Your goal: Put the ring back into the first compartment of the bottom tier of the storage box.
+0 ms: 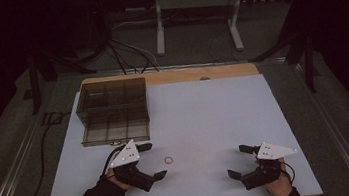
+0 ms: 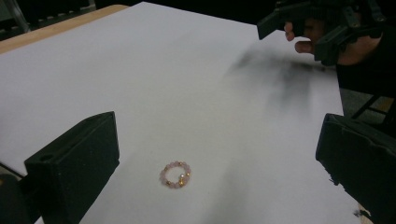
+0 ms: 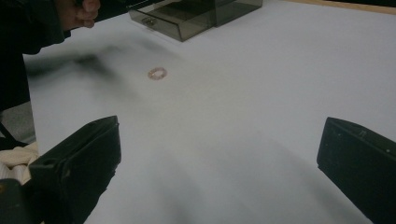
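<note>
The left tool [image 1: 152, 160] has its jaws spread wide, aimed at the bead ring [image 2: 175, 174] lying flat on the desk [image 1: 204, 109] just ahead, ready to close on it. The right tool [image 1: 238, 161], also apart, waits well off. Beyond, the box [image 1: 112, 110] has its drawer pulled out, likely for the ring.

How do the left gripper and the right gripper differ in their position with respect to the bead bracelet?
The left gripper is close to the bead bracelet, which lies just ahead of its jaws; the right gripper is much farther from it. In the left gripper view the bracelet lies between the jaws; in the right gripper view it looks small and distant. Both grippers are open and empty.
</note>
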The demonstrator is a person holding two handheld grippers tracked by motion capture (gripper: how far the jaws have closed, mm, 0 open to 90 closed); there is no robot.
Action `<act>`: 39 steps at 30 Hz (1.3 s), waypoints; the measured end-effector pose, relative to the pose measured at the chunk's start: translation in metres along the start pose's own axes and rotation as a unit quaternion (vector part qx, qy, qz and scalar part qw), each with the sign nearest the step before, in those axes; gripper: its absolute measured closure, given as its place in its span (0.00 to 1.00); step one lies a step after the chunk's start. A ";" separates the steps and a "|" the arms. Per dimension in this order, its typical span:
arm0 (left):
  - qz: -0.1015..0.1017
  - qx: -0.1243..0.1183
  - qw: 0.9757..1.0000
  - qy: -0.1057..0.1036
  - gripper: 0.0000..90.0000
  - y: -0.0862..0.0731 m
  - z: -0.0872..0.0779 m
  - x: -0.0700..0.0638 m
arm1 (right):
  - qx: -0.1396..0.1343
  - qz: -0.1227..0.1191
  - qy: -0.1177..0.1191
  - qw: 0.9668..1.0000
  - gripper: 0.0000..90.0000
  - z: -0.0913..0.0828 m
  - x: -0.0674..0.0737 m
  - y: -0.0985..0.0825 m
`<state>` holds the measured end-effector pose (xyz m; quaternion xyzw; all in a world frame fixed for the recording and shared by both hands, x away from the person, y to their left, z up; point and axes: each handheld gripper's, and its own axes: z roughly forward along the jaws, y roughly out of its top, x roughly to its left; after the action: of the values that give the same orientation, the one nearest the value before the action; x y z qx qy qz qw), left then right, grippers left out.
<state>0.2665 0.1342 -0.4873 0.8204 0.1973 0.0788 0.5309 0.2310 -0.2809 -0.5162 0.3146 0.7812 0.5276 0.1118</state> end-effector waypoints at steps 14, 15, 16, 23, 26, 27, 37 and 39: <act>-0.020 0.005 0.999 0.033 0.02 0.002 0.011 0.007 | 0.001 0.000 0.001 1.000 0.00 0.000 0.000 0.000; -0.025 0.008 0.999 0.036 0.02 0.001 0.013 0.009 | 0.001 0.000 0.001 1.000 0.00 0.000 0.000 0.000; -0.029 0.013 0.999 0.037 0.02 0.001 0.014 0.009 | 0.001 0.000 0.001 1.000 0.00 0.000 0.000 0.000; -0.038 0.038 0.998 0.046 0.06 0.002 0.022 0.010 | 0.001 0.000 0.001 1.000 0.00 0.000 0.000 0.000; -0.038 0.047 0.997 0.049 0.08 0.002 0.025 0.009 | 0.001 0.000 0.001 1.000 0.00 0.000 0.000 0.000; -0.038 0.051 0.997 0.049 0.08 0.002 0.027 0.009 | 0.001 0.000 0.001 1.000 0.00 0.000 0.000 0.000; -0.047 0.073 0.993 0.082 0.18 0.003 0.037 0.007 | 0.001 -0.001 0.001 1.000 0.00 0.000 0.000 0.000; -0.048 0.077 0.993 0.081 0.19 0.003 0.038 0.007 | 0.001 -0.001 0.001 1.000 0.00 0.000 0.000 0.000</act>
<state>0.2862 0.1041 -0.5012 0.8392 0.2842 0.1042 0.4517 0.2308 -0.2808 -0.5165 0.3135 0.7823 0.5268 0.1105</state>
